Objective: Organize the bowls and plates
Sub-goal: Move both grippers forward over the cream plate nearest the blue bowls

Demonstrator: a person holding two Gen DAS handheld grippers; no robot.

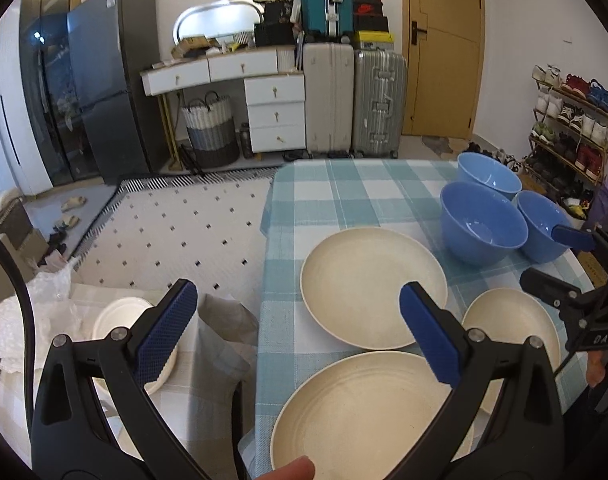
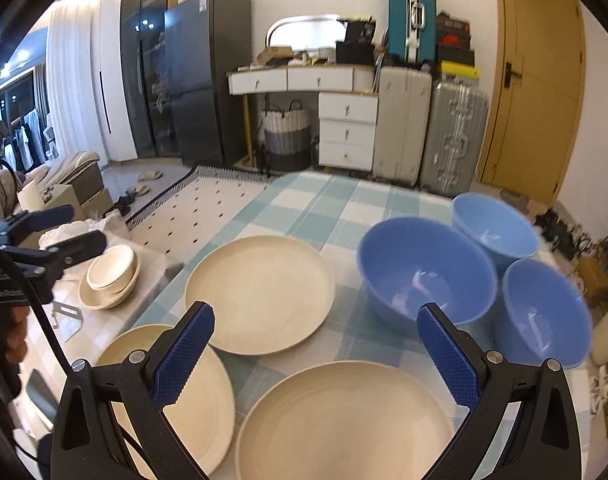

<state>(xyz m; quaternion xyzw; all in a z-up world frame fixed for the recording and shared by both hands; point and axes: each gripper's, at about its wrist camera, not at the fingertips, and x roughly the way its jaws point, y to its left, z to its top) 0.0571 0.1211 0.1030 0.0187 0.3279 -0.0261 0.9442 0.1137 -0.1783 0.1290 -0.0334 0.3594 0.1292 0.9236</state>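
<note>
Cream plates, three in all, lie on the checked desk: a far plate, a near plate and a left plate, close together. Three blue bowls cluster just beside them at the right. Left gripper and right gripper hover above the plates, fingers spread wide, holding nothing. Stacked cream dishes rest on a lower surface left of the desk.
</note>
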